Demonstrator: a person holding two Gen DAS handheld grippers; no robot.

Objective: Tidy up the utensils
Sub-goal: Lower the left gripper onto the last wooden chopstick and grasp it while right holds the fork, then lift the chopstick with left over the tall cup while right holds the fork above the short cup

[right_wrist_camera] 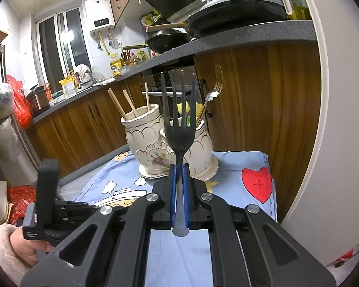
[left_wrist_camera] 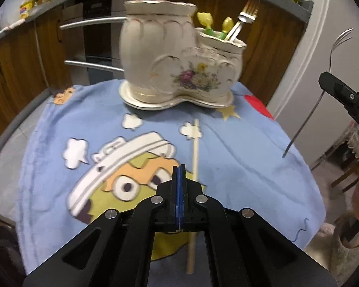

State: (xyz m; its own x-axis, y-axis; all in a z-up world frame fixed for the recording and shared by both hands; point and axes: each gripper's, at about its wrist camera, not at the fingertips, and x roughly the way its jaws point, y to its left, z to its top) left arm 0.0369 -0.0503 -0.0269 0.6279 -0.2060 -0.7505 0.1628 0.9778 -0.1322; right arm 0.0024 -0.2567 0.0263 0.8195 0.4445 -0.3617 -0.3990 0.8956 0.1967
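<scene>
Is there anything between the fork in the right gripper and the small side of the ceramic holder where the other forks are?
Nothing visible blocks it. The right gripper is shut on the dark fork, tines up, and only open air lies between it and the holder's smaller compartment. That compartment already holds a metal fork and yellow-handled pieces, so space is tight.

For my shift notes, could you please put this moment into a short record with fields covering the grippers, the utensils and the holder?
left gripper: shut, holding nothing
right gripper: shut on fork, tines up
loose chopstick: lying flat on blue cloth, beside left gripper
ceramic holder: two compartments, at far end of cloth
tall compartment: wooden chopsticks
short compartment: gold fork, yellow-topped pieces
</scene>
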